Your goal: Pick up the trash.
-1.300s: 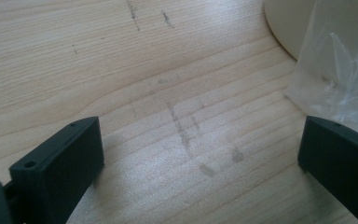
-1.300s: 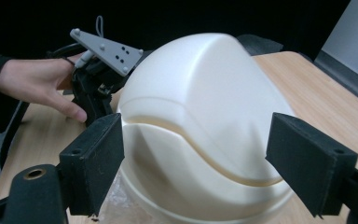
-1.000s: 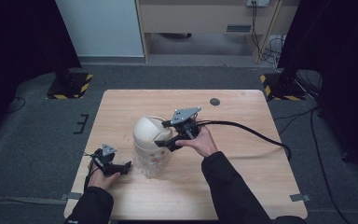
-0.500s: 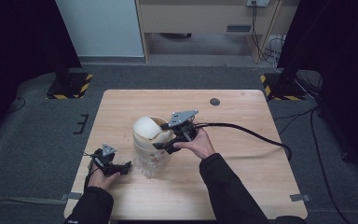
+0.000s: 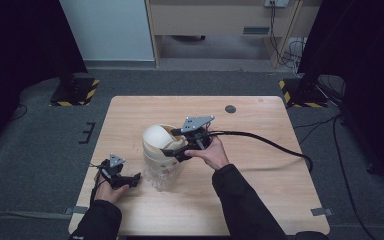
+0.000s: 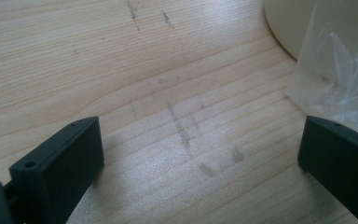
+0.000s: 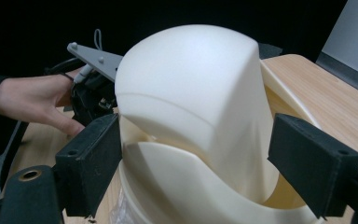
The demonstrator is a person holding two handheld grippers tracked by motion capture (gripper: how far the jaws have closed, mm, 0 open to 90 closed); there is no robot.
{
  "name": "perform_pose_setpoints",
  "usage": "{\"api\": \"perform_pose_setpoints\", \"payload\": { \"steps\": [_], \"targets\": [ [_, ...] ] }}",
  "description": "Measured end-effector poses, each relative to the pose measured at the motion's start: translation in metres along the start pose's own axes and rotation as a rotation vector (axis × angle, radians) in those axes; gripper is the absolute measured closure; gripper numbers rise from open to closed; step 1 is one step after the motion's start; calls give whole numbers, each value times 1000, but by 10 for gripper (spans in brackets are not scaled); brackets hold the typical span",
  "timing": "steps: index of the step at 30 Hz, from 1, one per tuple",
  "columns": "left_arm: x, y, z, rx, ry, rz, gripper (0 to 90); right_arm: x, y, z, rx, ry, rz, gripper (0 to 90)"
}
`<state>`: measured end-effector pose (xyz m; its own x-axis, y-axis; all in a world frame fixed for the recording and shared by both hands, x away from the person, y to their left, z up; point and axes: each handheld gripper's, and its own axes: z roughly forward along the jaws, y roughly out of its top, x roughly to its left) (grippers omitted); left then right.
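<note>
Left tongs [image 5: 130, 179] are sitting low on the near left part of the bench [image 5: 260, 200], jaws spread wide apart with nothing but bare wood grain between them in the left gripper view. Just off to one side of them there's a crinkly clear plastic bag [image 6: 340, 70] and the curved edge of a cream container [image 6: 286, 23] behind it.

Right tongs [image 5: 177, 150] are up at the middle of the bench, also spread apart, one jaw on each side of a cream rounded lid [image 7: 191, 98]. In the right gripper view there's a visible gap on the one side and the other jaw looks close to the lid, but I can't tell if it's actually touching. The lid sits tilted in the mouth of the cream container [image 5: 155, 152], not seated flat.

From above, the clear bag [image 5: 162, 175] is bunched around the base of the container on the near side. The left hand [image 7: 32, 100] and its gripper show up behind the lid. A small dark round disc [image 5: 230, 108] lies well apart near the far edge
</note>
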<state>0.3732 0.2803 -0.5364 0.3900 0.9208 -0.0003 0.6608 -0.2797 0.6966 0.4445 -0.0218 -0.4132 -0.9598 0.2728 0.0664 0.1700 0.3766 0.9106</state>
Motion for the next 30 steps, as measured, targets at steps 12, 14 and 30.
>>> {"api": "perform_pose_setpoints", "payload": {
  "steps": [12,14,30],
  "targets": [
    [0,0,0,0,0,0,0,-4,11,-10,-41,-42,4,178],
    [0,0,0,0,0,0,0,-5,12,-12,-42,-48,6,179],
    [0,0,0,0,0,0,0,-12,6,-57,-124,-128,22,199]
  ]
}}
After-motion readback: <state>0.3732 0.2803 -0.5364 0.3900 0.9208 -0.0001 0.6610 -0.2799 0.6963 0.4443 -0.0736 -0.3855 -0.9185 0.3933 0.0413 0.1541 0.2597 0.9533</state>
